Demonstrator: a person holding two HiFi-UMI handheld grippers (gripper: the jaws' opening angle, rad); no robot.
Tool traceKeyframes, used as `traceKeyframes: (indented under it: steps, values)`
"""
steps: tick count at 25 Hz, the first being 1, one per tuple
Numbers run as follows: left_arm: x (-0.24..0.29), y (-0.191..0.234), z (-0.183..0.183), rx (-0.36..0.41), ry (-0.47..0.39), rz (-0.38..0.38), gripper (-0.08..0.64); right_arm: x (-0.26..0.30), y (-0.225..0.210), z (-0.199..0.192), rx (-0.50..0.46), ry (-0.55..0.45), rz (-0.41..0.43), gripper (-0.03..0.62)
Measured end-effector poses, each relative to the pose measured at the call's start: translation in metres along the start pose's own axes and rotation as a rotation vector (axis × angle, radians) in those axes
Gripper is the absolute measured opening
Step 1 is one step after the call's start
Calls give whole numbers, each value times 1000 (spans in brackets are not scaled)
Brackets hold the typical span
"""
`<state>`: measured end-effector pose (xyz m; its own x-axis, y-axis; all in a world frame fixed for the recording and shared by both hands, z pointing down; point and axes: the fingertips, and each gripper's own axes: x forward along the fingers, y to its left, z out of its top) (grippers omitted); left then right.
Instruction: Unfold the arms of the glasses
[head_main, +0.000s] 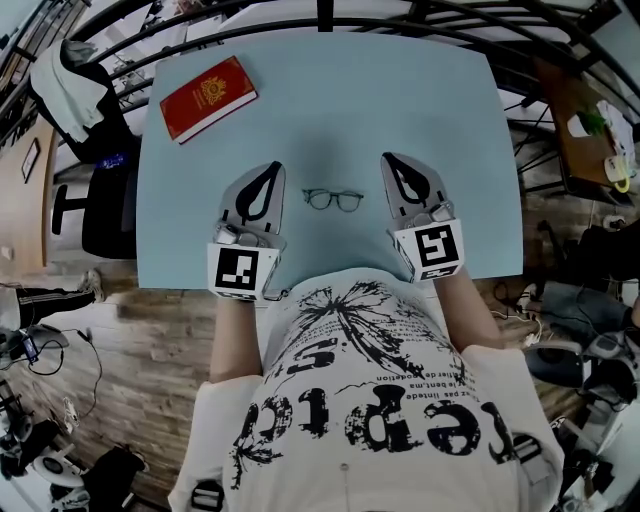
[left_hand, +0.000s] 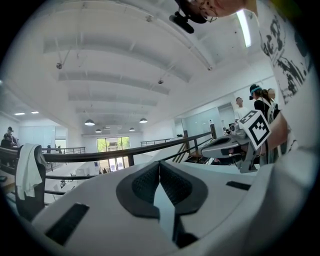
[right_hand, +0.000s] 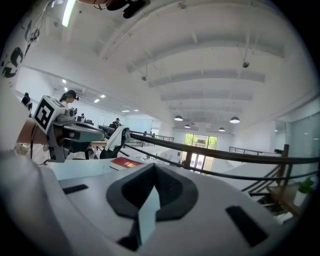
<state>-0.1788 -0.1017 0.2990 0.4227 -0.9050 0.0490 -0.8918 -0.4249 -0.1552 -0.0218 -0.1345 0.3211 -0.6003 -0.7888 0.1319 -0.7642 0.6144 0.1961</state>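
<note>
A pair of dark thin-rimmed glasses (head_main: 333, 200) lies on the pale blue table (head_main: 330, 100), between my two grippers and touched by neither. Whether its arms are folded is too small to tell. My left gripper (head_main: 273, 167) rests to the left of the glasses with its jaws shut and nothing in them. My right gripper (head_main: 387, 158) rests to their right, also shut and empty. In the left gripper view the fingertips (left_hand: 159, 164) meet, and the right gripper (left_hand: 226, 145) shows beyond. In the right gripper view the fingertips (right_hand: 154, 167) meet as well. The glasses are hidden in both gripper views.
A red book (head_main: 207, 98) lies at the table's far left corner and also shows as the red book (right_hand: 125, 163) in the right gripper view. The person stands at the table's near edge (head_main: 330, 272). Black railings (right_hand: 225, 156) run beyond the table.
</note>
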Motion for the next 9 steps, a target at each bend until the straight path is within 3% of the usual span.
traceKeyframes:
  steps: [9]
  values:
    - [4, -3, -5, -8, 13, -7, 18, 2, 0, -6, 5, 9, 12, 9]
